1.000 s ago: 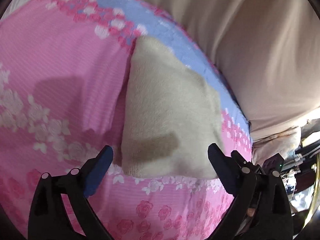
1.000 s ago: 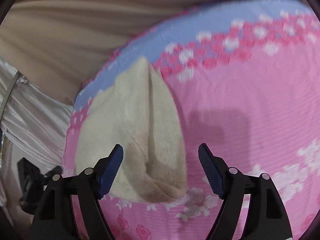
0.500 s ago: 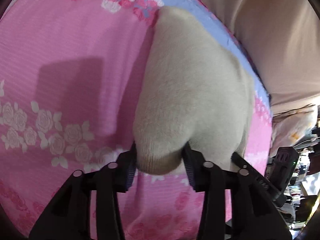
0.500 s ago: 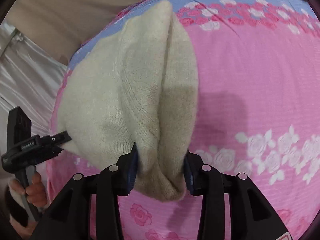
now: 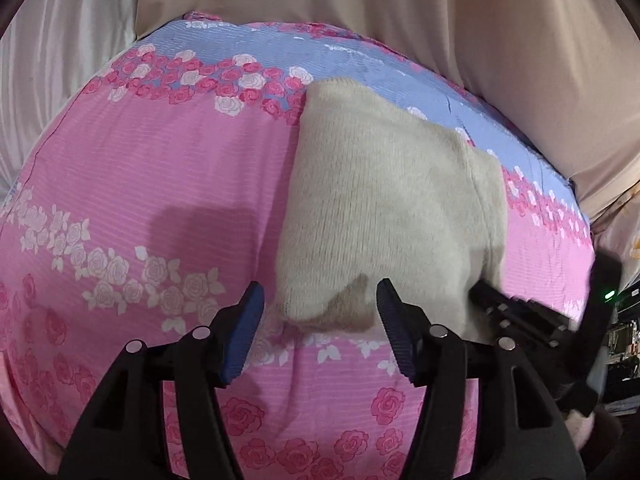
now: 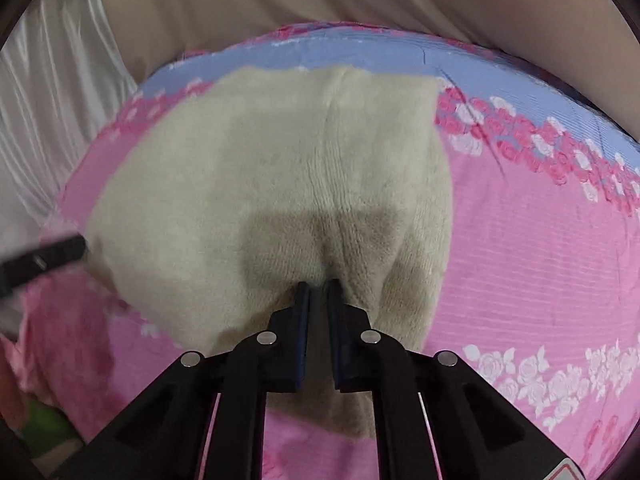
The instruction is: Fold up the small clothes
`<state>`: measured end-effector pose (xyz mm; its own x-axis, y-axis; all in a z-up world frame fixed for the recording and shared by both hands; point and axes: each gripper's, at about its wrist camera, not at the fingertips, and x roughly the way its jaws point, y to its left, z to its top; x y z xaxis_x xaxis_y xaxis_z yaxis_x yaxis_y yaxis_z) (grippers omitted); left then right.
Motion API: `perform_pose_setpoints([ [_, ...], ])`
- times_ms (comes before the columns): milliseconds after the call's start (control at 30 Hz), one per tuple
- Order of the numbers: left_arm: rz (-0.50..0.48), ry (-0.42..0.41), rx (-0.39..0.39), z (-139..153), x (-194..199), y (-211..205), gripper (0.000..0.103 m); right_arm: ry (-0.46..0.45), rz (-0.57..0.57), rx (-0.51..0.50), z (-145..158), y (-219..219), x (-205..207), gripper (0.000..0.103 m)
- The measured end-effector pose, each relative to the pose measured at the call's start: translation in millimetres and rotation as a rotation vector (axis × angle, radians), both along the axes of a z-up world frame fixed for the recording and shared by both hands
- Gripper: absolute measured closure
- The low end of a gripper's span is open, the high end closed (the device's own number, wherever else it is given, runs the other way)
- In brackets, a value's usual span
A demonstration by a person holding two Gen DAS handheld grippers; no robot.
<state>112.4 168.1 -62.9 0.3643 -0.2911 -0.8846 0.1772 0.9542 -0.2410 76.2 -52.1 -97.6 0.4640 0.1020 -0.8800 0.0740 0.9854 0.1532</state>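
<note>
A cream fleece garment (image 6: 280,184) is spread on the pink rose-print bedsheet (image 6: 540,264), near its blue far border. A pinch of its near edge is clamped by the right gripper (image 6: 316,286), whose jaws have just been closing. The left gripper (image 5: 320,300) has just been opening; its blue pads (image 5: 248,320) are parted beside the garment's near corner, nothing pressed between them.

No legible txt, brand or nr is being shown in either view; only the red-edged corner of a label (image 6: 570,476) is being glimpsed at the btm edge of the right wrist view, on the gripper body, w/ its content cut off and unreadable
</note>
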Motion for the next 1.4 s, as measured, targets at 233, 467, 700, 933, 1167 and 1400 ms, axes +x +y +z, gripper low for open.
perform_pose_setpoints([
  [233,-0.001,-0.010,0.045,-2,-10,4,0.045,-0.100,-0.104,0.035,37,-20,-5,0.046],
  [467,-0.019,-0.021,0.077,-6,-14,3,0.041,-0.067,-0.240,0.172,8,-80,60,0.046],
  [700,-0.004,0.023,0.107,-28,-10,8,0.041,-0.056,-0.224,0.267,2,-82,117,0.090],
  [933,-0.001,0.051,0.105,-39,-8,7,0.041,-0.007,-0.180,0.081,-18,-71,121,0.080],
  [1167,0.021,-0.060,0.099,-16,-17,8,0.019,-0.197,-0.277,0.115,41,-61,12,0.064],
  [1400,0.034,-0.031,0.117,-31,-5,-3,0.017,-0.009,-0.131,0.010,-33,-16,-12,0.060],
])
